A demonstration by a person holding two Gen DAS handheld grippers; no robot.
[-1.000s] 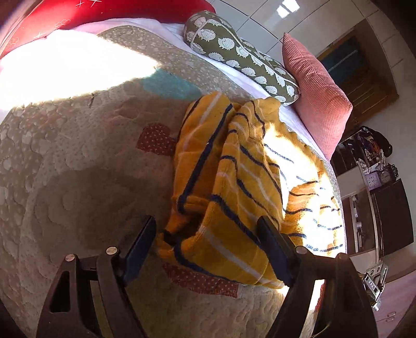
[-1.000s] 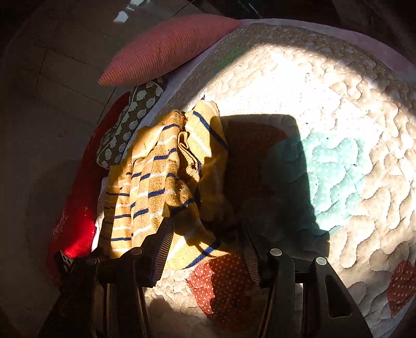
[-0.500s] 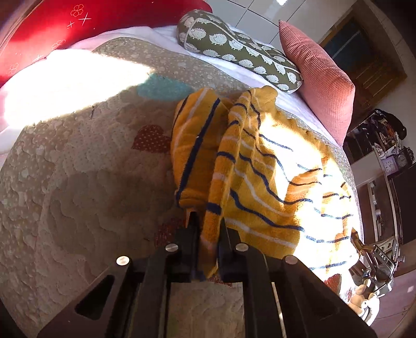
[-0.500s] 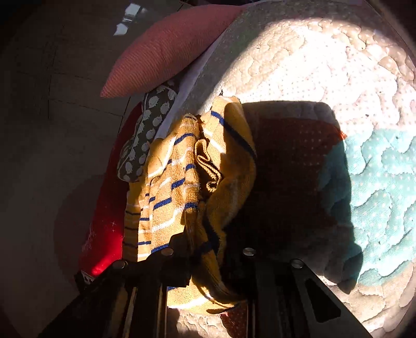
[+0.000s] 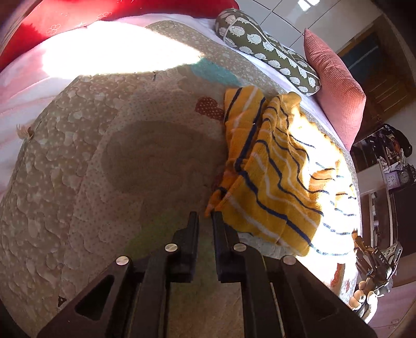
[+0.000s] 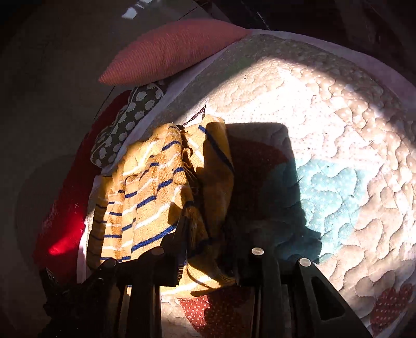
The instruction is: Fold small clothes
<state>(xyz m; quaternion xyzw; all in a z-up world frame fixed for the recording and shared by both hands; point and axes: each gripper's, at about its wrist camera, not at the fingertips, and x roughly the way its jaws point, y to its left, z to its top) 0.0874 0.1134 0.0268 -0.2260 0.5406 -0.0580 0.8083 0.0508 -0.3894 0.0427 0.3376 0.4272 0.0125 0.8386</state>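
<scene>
We work over a bed spread with a quilted patchwork coverlet (image 5: 109, 145), its beige, teal and red-dotted patches stitched in puffy meandering lines, with hard sunlight cutting across it. In the left wrist view a green hedgehog-print bolster (image 5: 270, 49) and a ribbed pink cushion (image 5: 335, 85) lie along the far edge, with red bedding (image 5: 52, 18) beyond the top. The yellow striped garment (image 5: 270, 166), a soft terry-like knit with navy and white bands, lies bunched to the right of centre, one half folded over the other. Our left tool (image 5: 205, 221) has its fingers drawn nearly together, and we judge it is pinching nothing: the garment's near corner ends just beyond the tips, perhaps brushing them. The right tool (image 5: 374, 262) shows small at the far right edge.

In the right wrist view the same garment (image 6: 156, 187) rises in rumpled ridges between the bolster (image 6: 124, 130) and a deep square shadow on the coverlet (image 6: 338, 109). Here our right tool (image 6: 210, 247) stands part-spread, with cloth bunched between its fingers; the shadow is too deep for us to tell whether it grips.

The risk we see is the thick, springy knit: a loose corner could slump and undo the fold, and a pinch taken in this glare and shadow might catch two layers, or the coverlet beneath, dragging the whole bundle askew.
</scene>
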